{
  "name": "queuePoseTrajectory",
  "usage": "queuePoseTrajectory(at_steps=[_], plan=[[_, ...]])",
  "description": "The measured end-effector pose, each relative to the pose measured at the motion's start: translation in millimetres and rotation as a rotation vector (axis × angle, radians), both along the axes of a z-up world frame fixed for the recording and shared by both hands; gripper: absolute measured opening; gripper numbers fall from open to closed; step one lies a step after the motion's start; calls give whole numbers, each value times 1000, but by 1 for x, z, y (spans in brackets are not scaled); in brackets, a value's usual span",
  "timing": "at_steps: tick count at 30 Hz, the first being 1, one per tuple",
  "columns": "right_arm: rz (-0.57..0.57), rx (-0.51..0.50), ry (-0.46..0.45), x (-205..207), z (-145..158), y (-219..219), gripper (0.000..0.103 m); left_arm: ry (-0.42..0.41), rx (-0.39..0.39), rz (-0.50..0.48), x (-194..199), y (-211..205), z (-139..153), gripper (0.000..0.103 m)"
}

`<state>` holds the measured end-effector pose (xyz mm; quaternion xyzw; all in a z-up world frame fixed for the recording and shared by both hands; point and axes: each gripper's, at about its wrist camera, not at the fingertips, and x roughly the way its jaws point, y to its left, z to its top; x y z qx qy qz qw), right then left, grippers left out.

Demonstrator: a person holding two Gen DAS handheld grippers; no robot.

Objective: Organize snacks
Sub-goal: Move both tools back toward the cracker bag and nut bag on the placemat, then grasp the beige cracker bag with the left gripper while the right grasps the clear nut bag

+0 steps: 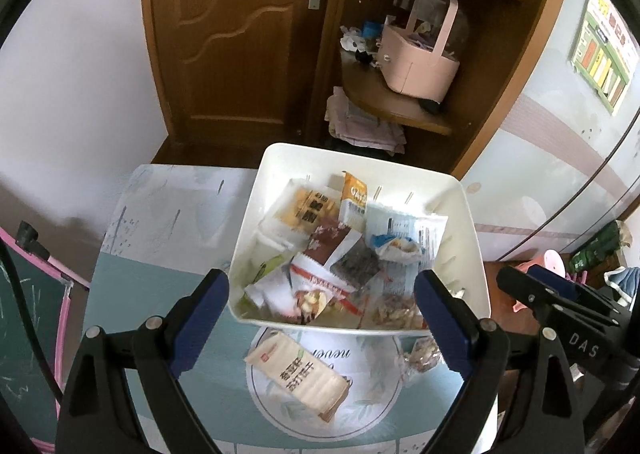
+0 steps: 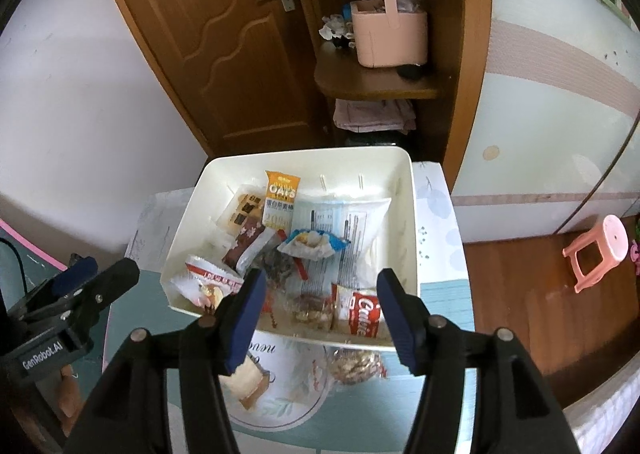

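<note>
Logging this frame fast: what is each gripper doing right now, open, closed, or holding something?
Left gripper: open, jaws spread wide, holding nothing.
Right gripper: open, jaws spread wide, holding nothing.

My matt black plastic gripper (image 1: 320,318) hung over a smooth white plastic bin (image 1: 476,254) of glossy film wrappers (image 1: 320,286), beyond it a varnished wooden door (image 1: 236,34).

Snacks (image 1: 332,254) in bin (image 1: 476,254) — two packets (image 1: 300,378) before it.
</note>
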<state>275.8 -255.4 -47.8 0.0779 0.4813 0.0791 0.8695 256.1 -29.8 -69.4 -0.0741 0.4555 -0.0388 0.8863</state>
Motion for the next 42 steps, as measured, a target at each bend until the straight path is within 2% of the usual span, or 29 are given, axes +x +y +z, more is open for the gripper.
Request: queuePoseTrajectory(at_steps=[6,11,16,25,34,38,42], plan=[[-24,-9,9,-17,-5,-1,58,3,3,7,-16,9,-7,93],[-48,-25,21,-32,-15,-10,59,44,-9,29,-26,18,-27,93],[-82,-22,50,-45,-36,-23,64,125,-3,36,-32,20,-63,93],[-90,18,213,-56,-111,-20,65,298,49,70,-37,12,-144,93],[-91,37,253,-46,-145,-13,65,406,-16,230,-24,19,-193,93],[-100,37,261,-39,-157,-9,65,393,-29,323,-22,23,-201,93],[-106,31,274,-33,-167,-6,65,398,-30,356,-20,19,-209,93]])
